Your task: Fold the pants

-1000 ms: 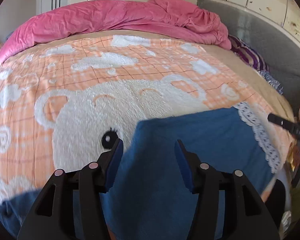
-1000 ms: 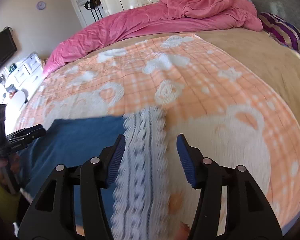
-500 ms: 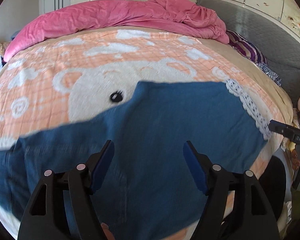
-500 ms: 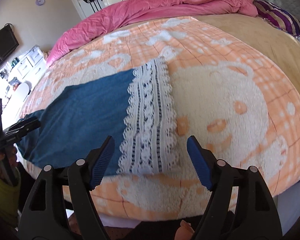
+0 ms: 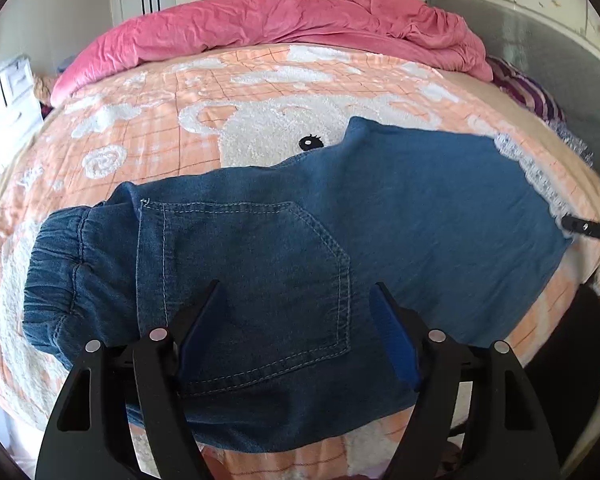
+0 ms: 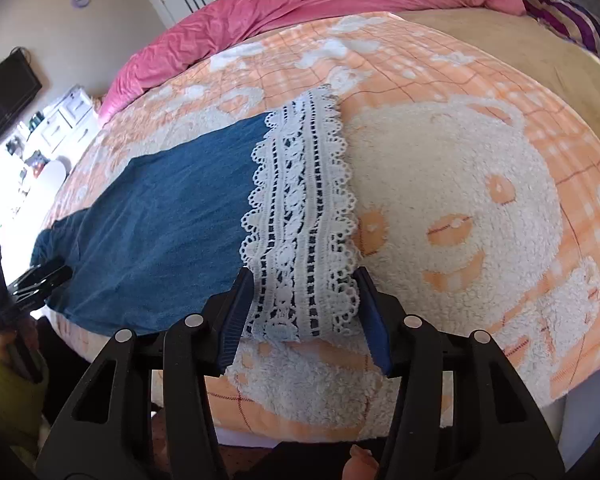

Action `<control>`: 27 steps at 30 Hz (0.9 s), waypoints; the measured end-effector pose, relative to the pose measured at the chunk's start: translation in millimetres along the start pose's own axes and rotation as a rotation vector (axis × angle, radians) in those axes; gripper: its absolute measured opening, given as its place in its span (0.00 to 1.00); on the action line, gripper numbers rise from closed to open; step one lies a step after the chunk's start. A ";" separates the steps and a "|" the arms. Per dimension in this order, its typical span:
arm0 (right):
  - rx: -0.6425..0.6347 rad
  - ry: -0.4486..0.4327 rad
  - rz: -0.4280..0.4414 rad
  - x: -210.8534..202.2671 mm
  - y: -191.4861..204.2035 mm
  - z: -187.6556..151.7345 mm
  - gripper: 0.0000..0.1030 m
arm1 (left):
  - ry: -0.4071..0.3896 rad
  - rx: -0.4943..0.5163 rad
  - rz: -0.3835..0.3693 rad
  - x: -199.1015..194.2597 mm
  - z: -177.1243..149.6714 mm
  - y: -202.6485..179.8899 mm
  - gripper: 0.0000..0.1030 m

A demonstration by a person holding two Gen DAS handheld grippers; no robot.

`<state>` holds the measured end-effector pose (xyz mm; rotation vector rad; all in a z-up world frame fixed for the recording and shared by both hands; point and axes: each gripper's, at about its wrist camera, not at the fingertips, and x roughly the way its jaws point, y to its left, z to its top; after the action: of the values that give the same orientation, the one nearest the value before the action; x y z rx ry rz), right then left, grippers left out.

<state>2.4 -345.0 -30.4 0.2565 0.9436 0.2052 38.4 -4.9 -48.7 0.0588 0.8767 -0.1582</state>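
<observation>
Both grippers hang over the pants, one at each end. Left gripper (image 5: 296, 312) has its jaws spread and opening, above the back pocket (image 5: 268, 284), and its blue pads do not press on the cloth. Right gripper (image 6: 306, 300) has its jaws closing around the lace hem (image 6: 300, 220); the lace lies between the two pads, but I cannot tell if they already touch it.

One bed (image 5: 148, 120) fills both views, covered with one orange blanket that shows white bears. One pink duvet (image 5: 300, 24) is bunched along its far side. One pair of blue denim pants (image 5: 380, 200) lies flat across the near edge of the blanket, with the elastic waist (image 5: 56, 272) at the left and the single white lace band at the right. One stitched pocket is visible on the seat.
</observation>
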 end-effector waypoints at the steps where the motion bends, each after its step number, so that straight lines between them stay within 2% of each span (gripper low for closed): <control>1: 0.010 0.000 0.020 0.1 -0.6 -0.4 0.37 | -0.005 0.009 0.009 1.6 -1.3 -1.6 0.73; 2: 0.023 0.005 0.046 0.6 -1.3 -1.0 0.26 | -0.001 0.017 0.019 4.1 -3.1 -2.6 0.73; 5: -0.021 0.001 0.031 -0.4 4.6 -2.2 0.18 | -0.001 0.033 0.034 5.1 -3.8 -5.7 0.74; 10: -0.075 -0.046 -0.027 -23.9 6.3 2.2 0.17 | -0.001 -0.007 0.052 1.4 -3.9 6.0 0.74; 13: -0.102 0.003 -0.101 -11.4 9.0 -0.9 0.17 | 0.009 -0.028 0.038 4.0 -6.7 13.5 0.75; 14: -0.110 0.020 -0.115 -5.0 8.7 -3.7 0.17 | 0.008 -0.021 0.044 4.3 -7.1 12.3 0.75; 19: -0.070 -0.002 -0.120 -2.7 2.8 -8.8 0.18 | -0.003 -0.004 0.048 6.2 -7.4 10.9 0.76; 23: -0.077 -0.016 -0.154 -14.4 7.0 -10.8 0.30 | -0.006 0.004 0.044 3.4 -7.9 8.5 0.76; 27: -0.065 -0.057 -0.182 -32.4 9.1 -16.4 0.38 | -0.039 -0.026 -0.030 -17.2 -2.8 7.9 0.76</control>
<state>-30.2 -343.5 -11.8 0.1152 0.8967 0.0610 26.7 5.2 -37.4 0.0185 0.8412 -0.1755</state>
